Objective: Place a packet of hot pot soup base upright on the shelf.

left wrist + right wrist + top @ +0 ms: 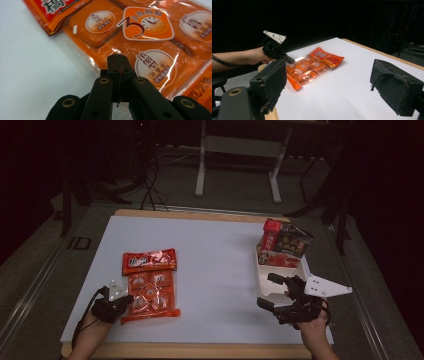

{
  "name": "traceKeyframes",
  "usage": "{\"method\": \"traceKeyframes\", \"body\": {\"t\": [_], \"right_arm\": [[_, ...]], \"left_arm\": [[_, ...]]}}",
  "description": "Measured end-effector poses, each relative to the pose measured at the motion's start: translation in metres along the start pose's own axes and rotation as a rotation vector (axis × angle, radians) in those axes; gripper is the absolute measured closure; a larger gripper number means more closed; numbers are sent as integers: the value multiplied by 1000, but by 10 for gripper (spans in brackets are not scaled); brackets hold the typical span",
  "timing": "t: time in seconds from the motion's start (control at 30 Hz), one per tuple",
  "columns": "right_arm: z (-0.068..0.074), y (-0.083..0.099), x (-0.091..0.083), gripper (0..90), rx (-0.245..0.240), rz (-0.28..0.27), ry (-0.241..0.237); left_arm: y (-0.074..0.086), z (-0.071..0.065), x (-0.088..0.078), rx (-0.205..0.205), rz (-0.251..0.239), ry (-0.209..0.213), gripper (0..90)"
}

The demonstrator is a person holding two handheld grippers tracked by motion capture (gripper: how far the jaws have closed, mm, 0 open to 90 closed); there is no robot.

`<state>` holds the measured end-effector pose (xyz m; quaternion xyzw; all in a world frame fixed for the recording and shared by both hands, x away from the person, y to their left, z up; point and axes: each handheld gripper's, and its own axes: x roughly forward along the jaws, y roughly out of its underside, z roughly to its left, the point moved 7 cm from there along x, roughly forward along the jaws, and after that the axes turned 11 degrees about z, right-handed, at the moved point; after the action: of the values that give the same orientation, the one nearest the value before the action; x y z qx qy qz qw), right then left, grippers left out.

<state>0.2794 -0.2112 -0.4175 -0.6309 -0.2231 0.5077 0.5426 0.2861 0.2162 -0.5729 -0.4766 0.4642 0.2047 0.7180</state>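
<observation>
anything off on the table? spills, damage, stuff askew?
No spills or damage visible. The orange packet lies flat but slightly skewed to the table edges. In the white tray at the right edge, the dark snack bag leans up over the rim instead of lying inside.

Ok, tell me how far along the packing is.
Done: a dark snack bag stands in the white tray. In hand: the left gripper, jaws shut, sits at the orange packet; whether it grips the film is unclear. Left: moving that packet across. The right gripper is open beside the tray.
</observation>
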Motion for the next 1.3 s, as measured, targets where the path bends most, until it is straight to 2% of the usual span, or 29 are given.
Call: {"method": "traceKeyframes", "body": {"t": [0.2, 0.23, 0.27, 0.3, 0.33, 0.37, 0.4, 0.43, 0.5, 0.63, 0.7, 0.77, 0.8, 0.87, 0.93, 1.03, 1.07, 1.13, 1.3], "right_arm": [[1, 0, 1, 137, -3, 6, 0], [0, 0, 1, 137, -3, 7, 1], [0, 0, 1, 137, -2, 7, -1], [1, 0, 1, 137, -2, 7, -2], [1, 0, 1, 137, -2, 7, -2], [1, 0, 1, 137, -3, 8, -2], [1, 1, 1, 137, -5, 10, 2], [1, 1, 0, 137, -6, 11, 1], [1, 1, 0, 138, -6, 10, 3], [1, 1, 1, 138, -3, 12, -3], [2, 2, 2, 138, -8, 15, -8], [3, 2, 3, 137, -13, 20, -11], [3, 2, 3, 138, -13, 21, -13], [3, 2, 3, 138, -13, 20, -13], [2, 2, 2, 138, -11, 18, -13], [2, 1, 0, 138, -8, 10, -11], [1, 1, -1, 138, -9, 10, -9], [1, 1, -2, 138, -8, 7, -9], [3, 2, -1, 138, -13, 14, -10]], "left_arm": [[-6, -19, -5, 26, -15, 28, 900], [-8, -23, -6, 24, -27, 52, 900], [-11, -30, -7, 16, -28, 129, 900], [-13, -40, -6, 40, -28, 143, 900], [-13, -40, -6, 40, -28, 143, 900], [-18, -50, -7, 95, -27, 111, 900], [-21, -54, -9, 97, -31, 128, 900], [-25, -54, -12, 90, -45, 112, 900], [-30, -44, -17, 62, -72, 82, 900], [-34, -5, -15, -33, -93, 2, 900], [-35, 15, -9, -59, -91, -48, 900], [-37, 29, -3, -86, -97, -67, 900], [-37, 35, 1, -85, -92, -84, 900], [-39, 44, 9, -109, -88, -77, 900], [-39, 47, 21, -121, -60, -63, 900], [-36, 44, 34, -130, -15, -57, 900], [-35, 44, 35, -133, -6, -71, 900], [-36, 45, 34, -152, 3, -65, 900], [-38, 41, 37, -147, 25, -92, 900]]}}
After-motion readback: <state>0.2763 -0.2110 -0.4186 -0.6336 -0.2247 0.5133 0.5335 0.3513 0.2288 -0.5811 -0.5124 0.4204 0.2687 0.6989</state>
